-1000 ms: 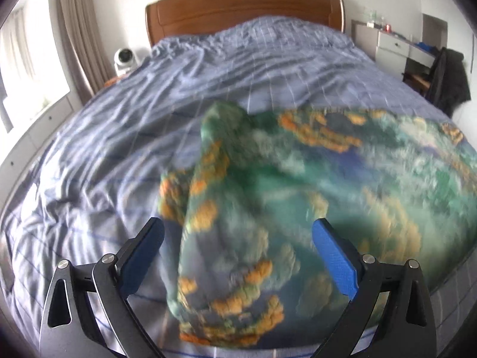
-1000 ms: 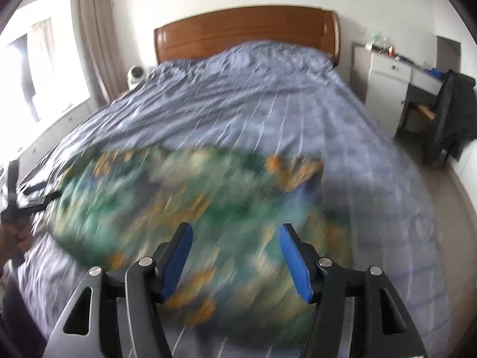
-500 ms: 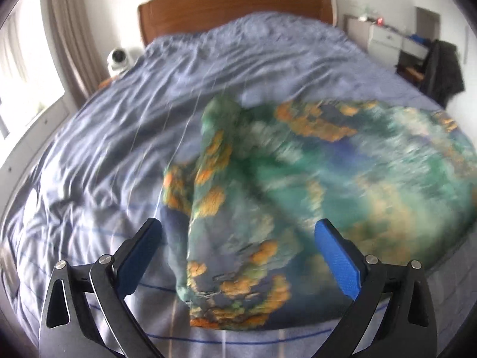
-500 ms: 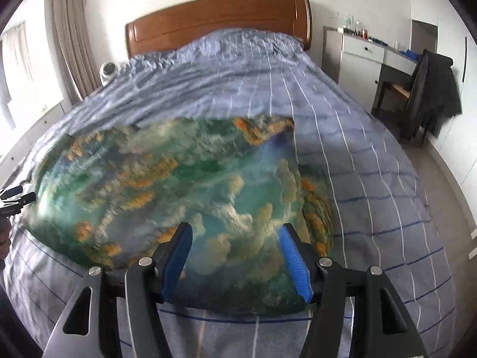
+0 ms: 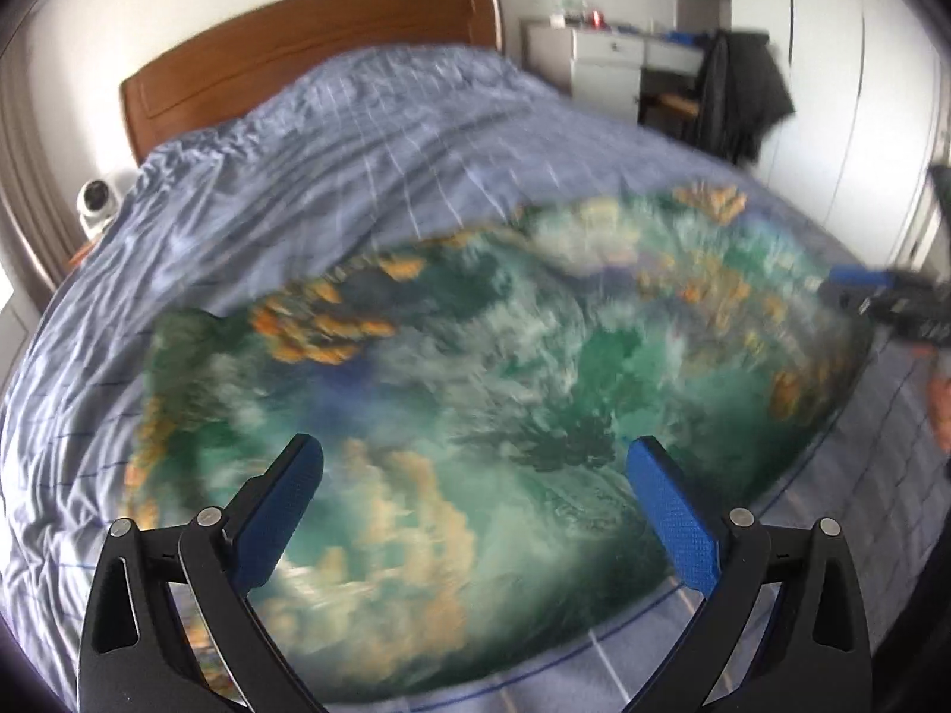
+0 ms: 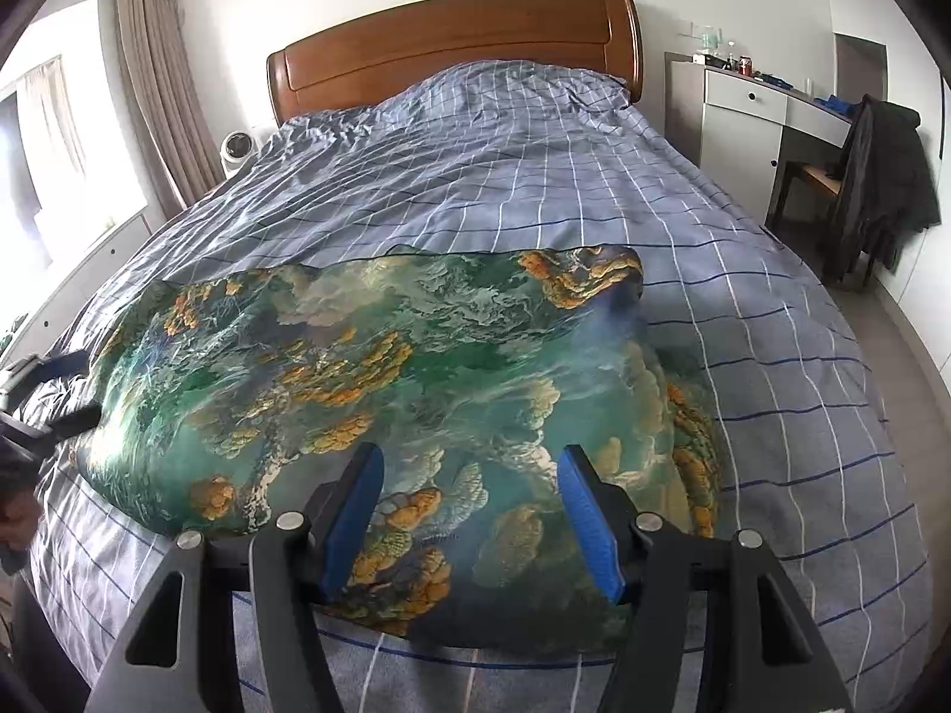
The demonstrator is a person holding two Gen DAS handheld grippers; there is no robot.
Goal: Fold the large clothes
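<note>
A large green, blue and orange patterned garment (image 6: 386, 380) lies spread on the bed near its foot; it also shows, blurred, in the left wrist view (image 5: 475, 392). My left gripper (image 5: 475, 511) is open and empty, just above the garment's near left part. My right gripper (image 6: 469, 505) is open and empty, over the garment's near right part. The right gripper's blue fingers (image 5: 862, 279) show at the right edge of the left wrist view. The left gripper (image 6: 35, 392) shows at the left edge of the right wrist view.
The bed has a blue checked cover (image 6: 535, 178) and a wooden headboard (image 6: 463, 47). A white fan (image 6: 238, 148) stands at the bed's left. A white desk (image 6: 749, 113) and a chair with a dark coat (image 6: 879, 178) stand at the right.
The left gripper has swung right, so the garment now fills its view. The bunched left fold is gone and the garment lies spread flatter. The right gripper's view has steadied.
</note>
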